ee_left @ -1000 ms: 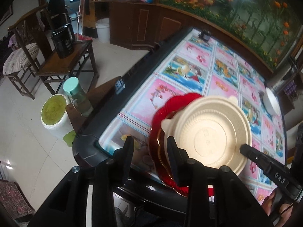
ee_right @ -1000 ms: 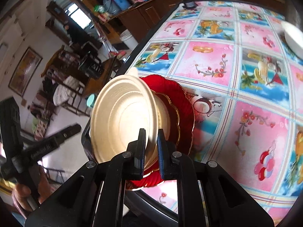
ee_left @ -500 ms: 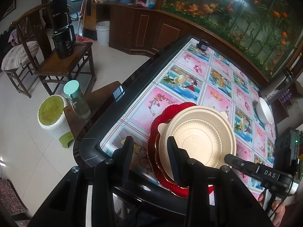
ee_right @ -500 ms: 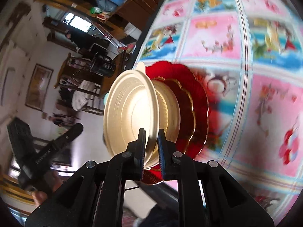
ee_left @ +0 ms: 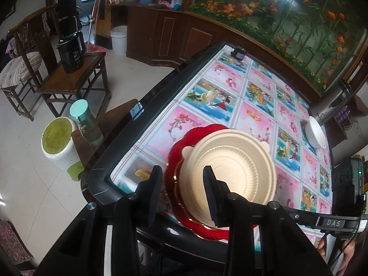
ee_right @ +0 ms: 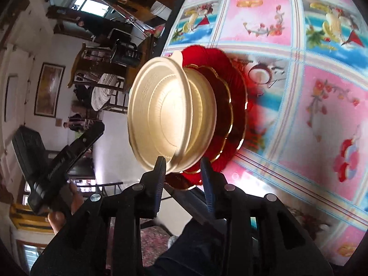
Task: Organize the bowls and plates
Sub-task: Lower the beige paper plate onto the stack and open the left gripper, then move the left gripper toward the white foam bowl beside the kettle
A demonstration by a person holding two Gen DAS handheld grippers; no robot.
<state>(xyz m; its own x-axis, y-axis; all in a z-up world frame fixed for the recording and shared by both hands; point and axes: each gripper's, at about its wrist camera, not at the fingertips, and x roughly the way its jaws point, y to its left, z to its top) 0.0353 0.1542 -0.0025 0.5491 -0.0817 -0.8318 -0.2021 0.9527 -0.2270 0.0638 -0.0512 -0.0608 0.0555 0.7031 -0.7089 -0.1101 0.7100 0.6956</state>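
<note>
A cream bowl [ee_left: 230, 168] sits on top of another cream bowl on stacked red gold-rimmed plates [ee_left: 195, 135], at the near corner of the table [ee_left: 119, 158]. In the right wrist view the top cream bowl [ee_right: 161, 112] has its near rim between the fingers of my right gripper [ee_right: 183, 168]. Its jaws are opening and the pads stand off the rim. My left gripper [ee_left: 182, 179] hovers open over the near left edge of the stack, holding nothing. A white bowl [ee_left: 316, 135] sits far right on the table.
The table has a flowered pink and blue cloth [ee_left: 260, 119]. Left of it are a low wooden stand with a green-lidded bottle [ee_left: 86, 124], a white stool [ee_left: 59, 140] and a chair bearing a black kettle [ee_left: 71, 55]. A steel flask [ee_left: 331, 108] stands behind the white bowl.
My right gripper's jaws have parted from the cream bowl's rim, which they pinched before. The bowl has come down from a tilt onto the stack. The left gripper has stayed put.
</note>
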